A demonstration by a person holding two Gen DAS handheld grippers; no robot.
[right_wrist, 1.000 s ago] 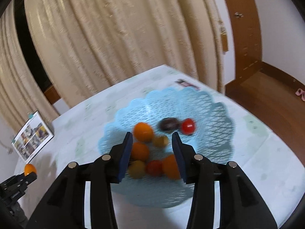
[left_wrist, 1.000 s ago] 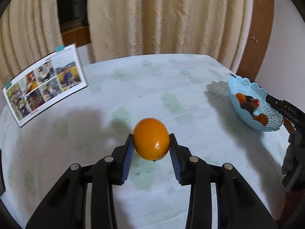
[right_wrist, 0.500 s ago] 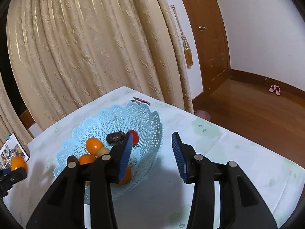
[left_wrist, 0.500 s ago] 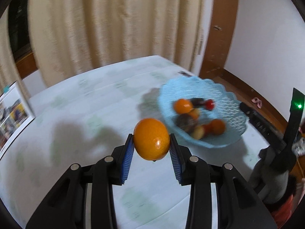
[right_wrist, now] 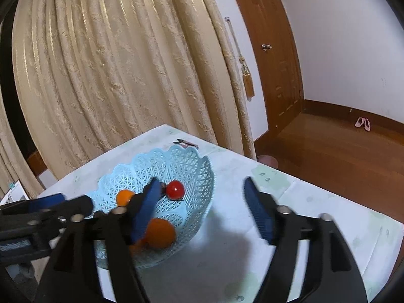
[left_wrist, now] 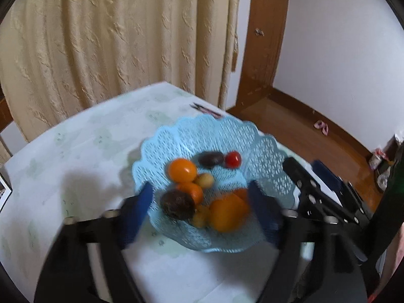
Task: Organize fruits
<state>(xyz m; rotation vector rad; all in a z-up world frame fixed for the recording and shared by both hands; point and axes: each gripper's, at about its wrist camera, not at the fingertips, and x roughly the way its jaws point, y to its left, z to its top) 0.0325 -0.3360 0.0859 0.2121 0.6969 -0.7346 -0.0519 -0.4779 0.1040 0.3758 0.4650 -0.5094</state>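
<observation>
Left gripper [left_wrist: 202, 209]: jaws spread wide over the near side of the basket, nothing between the blue pads, blurred.
Big orange [left_wrist: 228, 214]: lying in the basket's near side, free of both pads, beside a dark round fruit [left_wrist: 177, 204].
Basket [left_wrist: 267, 151]: light blue lattice bowl with a scalloped rim, sitting on the table near its far right corner.
Other fruit: an orange [left_wrist: 182, 169] at the left of the basket, a small yellow fruit [left_wrist: 204, 180] just beside it, a dark oval fruit [left_wrist: 210, 158] and a red tomato [left_wrist: 232, 159] at the far side.
Right gripper [right_wrist: 204, 209]: jaws wide apart and holding nothing, to the right of the basket, its left pad in front of the bowl.
Table [left_wrist: 83, 151]: white cloth with pale green print.
Backdrop: cream curtain [right_wrist: 113, 63] and a brown wooden door [right_wrist: 277, 58].
</observation>
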